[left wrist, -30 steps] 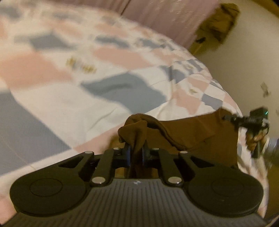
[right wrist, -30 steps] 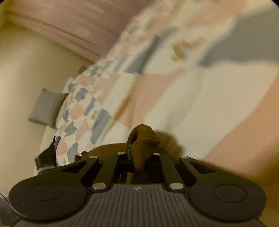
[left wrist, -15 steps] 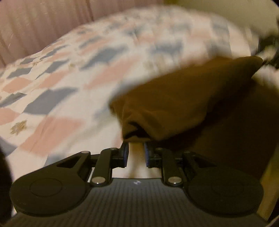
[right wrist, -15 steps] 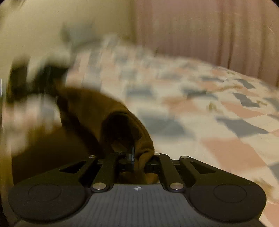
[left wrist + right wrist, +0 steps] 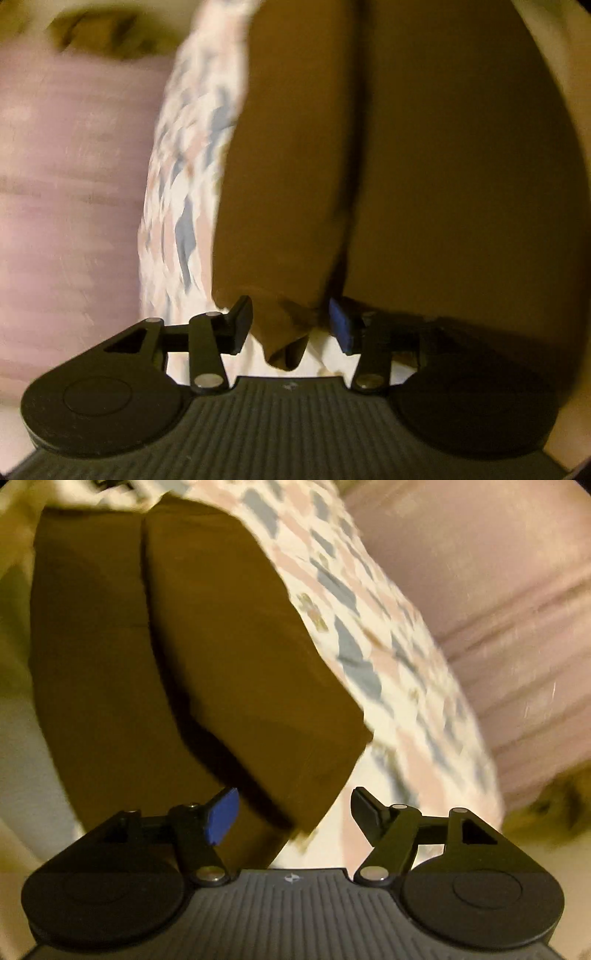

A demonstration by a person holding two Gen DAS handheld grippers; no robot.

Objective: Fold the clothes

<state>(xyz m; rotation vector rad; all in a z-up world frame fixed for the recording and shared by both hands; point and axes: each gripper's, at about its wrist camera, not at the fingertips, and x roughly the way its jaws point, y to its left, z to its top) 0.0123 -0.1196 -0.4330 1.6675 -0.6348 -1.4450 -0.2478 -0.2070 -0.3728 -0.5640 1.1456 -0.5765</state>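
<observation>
A brown garment (image 5: 388,155) lies folded over itself on the patchwork bedspread (image 5: 184,177). In the left wrist view my left gripper (image 5: 291,325) is open, its fingers either side of a loose corner of the cloth. In the right wrist view the same garment (image 5: 207,638) shows two stacked layers. My right gripper (image 5: 295,812) is open, with the upper layer's corner lying between its fingers, not gripped.
A pink curtain (image 5: 66,206) hangs behind the bed; it also shows in the right wrist view (image 5: 509,602). A dark brownish pile (image 5: 96,26) sits blurred at the far end. The bedspread (image 5: 388,664) runs along the garment's side.
Both grippers were shut on the garment's corners and carried them across. Now both have opened and let go, and the cloth lies folded in two layers.
</observation>
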